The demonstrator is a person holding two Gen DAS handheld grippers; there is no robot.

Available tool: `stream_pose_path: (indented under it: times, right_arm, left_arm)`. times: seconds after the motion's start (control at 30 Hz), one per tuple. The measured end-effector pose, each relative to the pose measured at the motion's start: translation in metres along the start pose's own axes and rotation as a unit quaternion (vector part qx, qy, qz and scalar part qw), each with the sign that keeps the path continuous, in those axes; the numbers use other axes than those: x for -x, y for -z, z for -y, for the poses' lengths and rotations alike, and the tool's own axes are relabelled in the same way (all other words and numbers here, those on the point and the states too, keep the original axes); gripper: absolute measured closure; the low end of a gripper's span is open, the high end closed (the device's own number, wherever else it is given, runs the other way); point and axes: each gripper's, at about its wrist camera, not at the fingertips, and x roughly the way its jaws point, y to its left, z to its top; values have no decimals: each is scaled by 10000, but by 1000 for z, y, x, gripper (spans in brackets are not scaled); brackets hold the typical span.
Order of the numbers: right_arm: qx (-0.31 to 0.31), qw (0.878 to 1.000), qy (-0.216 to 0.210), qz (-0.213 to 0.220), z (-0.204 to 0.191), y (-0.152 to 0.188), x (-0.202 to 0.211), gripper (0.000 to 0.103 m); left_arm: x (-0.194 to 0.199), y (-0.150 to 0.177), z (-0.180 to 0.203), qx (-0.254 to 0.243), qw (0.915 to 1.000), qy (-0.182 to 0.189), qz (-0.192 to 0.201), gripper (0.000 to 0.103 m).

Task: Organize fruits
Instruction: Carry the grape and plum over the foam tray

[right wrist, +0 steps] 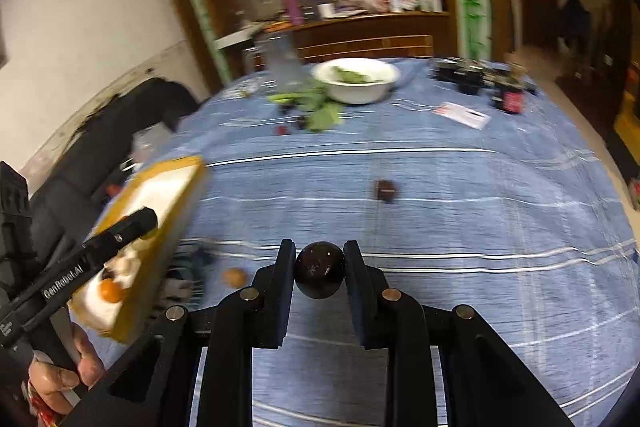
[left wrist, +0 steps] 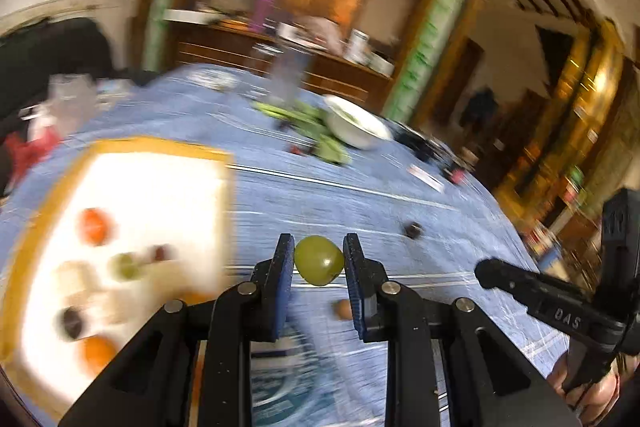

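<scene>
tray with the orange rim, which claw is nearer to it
Left. The left claw, shut on a green fruit, hangs just past the tray's near corner. The right claw, shut on a dark fruit, sits farther out over the blue cloth.

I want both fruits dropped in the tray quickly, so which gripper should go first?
Left. The left gripper holds the green fruit right beside the tray; the right gripper, holding the dark fruit, sits farther away.

"GenRobot.AI" runs in white letters along the black arm of the left claw; the right claw arm reads "DAS"
</scene>
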Motion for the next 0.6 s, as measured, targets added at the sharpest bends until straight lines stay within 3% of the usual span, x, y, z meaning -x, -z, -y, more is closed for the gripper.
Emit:
stream_pose_path:
  times: [0.1,0.2,0.37,0.53,0.57,0.6]
  right_arm:
    - [181,9991,-363,-98,-34,4,-11,76]
    - [424,9960,-738,-264,-76,10,-29,76]
    - [981,9880,-1062,-534,-141,19,-58,76]
    - [1603,9771,-1160,-787,-194,30,-83,76]
    - [1652,9758,-1171,-825,-199,32,-87,76]
    - [1731,9737,-1183,-896,-208,37,-93,76]
  left_arm:
    - [24,3,-40,309,9974,-636,131,79]
    - [35,8,-74,613,9926,-1038,116,79]
    - [41,18,-119,1258,9844,-1229,-8,79]
    - [36,27,-142,1522,9783,-1400,-137,78]
    - [36,27,-144,1531,9775,-1446,-140,75]
    - [38,27,-146,1527,9770,-1481,-126,63]
